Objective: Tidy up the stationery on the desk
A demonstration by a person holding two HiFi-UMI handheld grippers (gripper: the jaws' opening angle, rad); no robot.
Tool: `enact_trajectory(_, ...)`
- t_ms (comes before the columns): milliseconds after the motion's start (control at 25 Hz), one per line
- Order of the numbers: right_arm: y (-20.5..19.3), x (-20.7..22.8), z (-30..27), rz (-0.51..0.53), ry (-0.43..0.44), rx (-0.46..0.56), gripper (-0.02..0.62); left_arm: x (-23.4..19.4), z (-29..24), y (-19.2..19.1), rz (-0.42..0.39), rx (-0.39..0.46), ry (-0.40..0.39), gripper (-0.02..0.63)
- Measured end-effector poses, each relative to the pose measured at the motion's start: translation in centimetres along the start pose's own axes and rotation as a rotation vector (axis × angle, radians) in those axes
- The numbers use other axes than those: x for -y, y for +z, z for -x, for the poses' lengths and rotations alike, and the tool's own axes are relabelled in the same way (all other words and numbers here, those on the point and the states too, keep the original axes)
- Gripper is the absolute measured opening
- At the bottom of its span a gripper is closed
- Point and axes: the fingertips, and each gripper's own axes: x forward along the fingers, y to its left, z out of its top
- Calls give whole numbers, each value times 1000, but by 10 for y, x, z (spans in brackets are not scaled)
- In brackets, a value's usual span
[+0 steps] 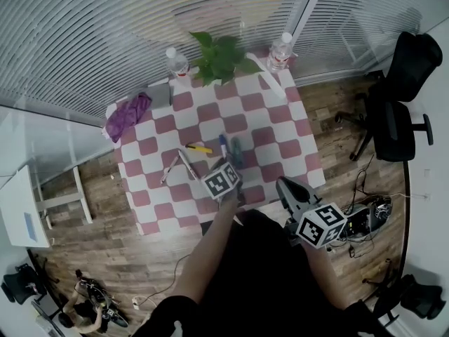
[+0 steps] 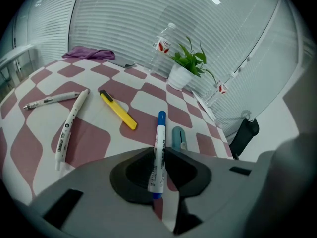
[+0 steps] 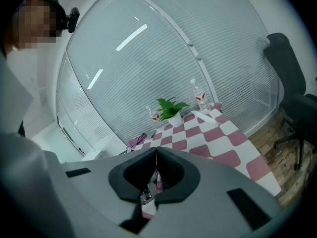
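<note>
A white marker with a blue cap (image 2: 158,148) sits between the jaws of my left gripper (image 2: 159,151), which is shut on it, blue cap pointing away over the checked tablecloth (image 2: 148,100). In the head view my left gripper (image 1: 229,166) is over the table's near middle, by the marker (image 1: 223,146). A teal holder (image 2: 179,138) lies just right of the marker. To the left lie a yellow cutter (image 2: 118,109) and two white pens (image 2: 69,125) (image 2: 49,100). My right gripper (image 1: 283,184) hangs off the table's front right corner, shut (image 3: 156,151) and empty.
A potted plant (image 1: 221,58) and two water bottles (image 1: 177,63) (image 1: 280,51) stand along the far edge. A purple cloth (image 1: 128,116) lies at the far left corner. A black office chair (image 1: 396,104) stands to the right on the wooden floor.
</note>
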Motion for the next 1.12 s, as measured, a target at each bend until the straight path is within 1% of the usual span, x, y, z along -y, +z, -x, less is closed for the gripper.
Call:
enact_trajectory(80, 0, 2, 0, -2, -3, 0, 21, 3, -2, 0, -8, -2, -8, 91)
enact_trajectory(200, 0, 3, 0, -4, -1, 2, 21, 7, -3, -1, -64, -6, -11, 91)
enact_trajectory(280, 1, 3, 0, -5, 2, 4, 21, 10, -2, -1, -82, -9, -22, 92)
enact_trajectory(400, 2, 2, -1, -7, 9, 5, 21, 14, -1, -1, -103, -13, -34, 129)
enact_trajectory(560, 5, 0, -4, -5, 19, 8, 21, 14, 0, 1, -147, -13, -33, 144)
enact_trajectory(680, 7, -1, -4, -6, 25, 16, 21, 16, 5, 4, -164, -6, -40, 155)
enact_trajectory(800, 9, -5, -5, -4, 33, 22, 21, 14, 13, 12, -154, 14, -41, 156)
enact_trajectory(920, 11, -9, -9, 1, 47, 24, 21, 1, 19, 24, -120, 49, -8, 156)
enact_trajectory(1000, 11, -12, -11, 5, 57, 21, 21, -12, 21, 34, -98, 73, 30, 156)
enact_trajectory(1120, 8, -14, -14, 5, 60, 10, 21, -29, 21, 47, -89, 98, 96, 166)
